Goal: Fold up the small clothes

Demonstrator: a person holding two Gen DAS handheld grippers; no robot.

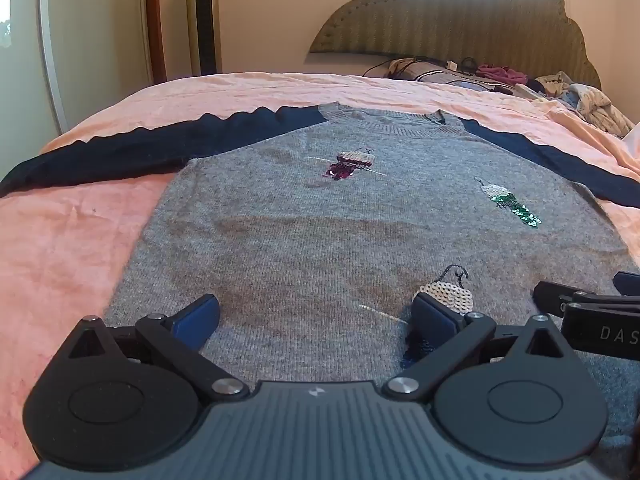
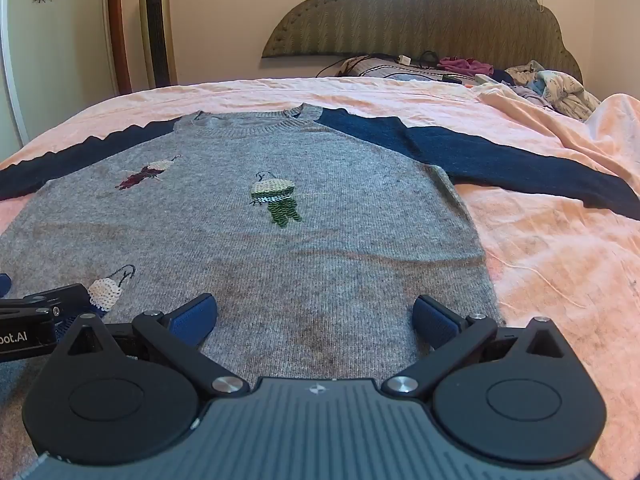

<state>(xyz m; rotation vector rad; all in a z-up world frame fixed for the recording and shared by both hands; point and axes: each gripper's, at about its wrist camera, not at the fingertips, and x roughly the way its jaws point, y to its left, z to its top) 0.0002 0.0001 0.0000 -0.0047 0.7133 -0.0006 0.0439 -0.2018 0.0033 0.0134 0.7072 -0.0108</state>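
A small grey knit sweater [image 1: 304,232] [image 2: 240,240] with navy sleeves lies flat, front up, on the pink bed cover, both sleeves spread out sideways. Sequin bird patches decorate its front. My left gripper [image 1: 316,318] hovers over the sweater's lower left part, open, with nothing between its blue pads. My right gripper [image 2: 316,316] hovers over the lower right part near the side seam, open and empty too. Each gripper shows at the edge of the other's view. The sweater's hem is hidden under the gripper bodies.
The pink bed cover [image 1: 72,248] [image 2: 560,248] spreads around the sweater. At the head of the bed lie a pillow, cables and a heap of clothes [image 2: 552,84] before a padded headboard [image 2: 420,12]. A tower fan [image 2: 157,28] stands by the wall.
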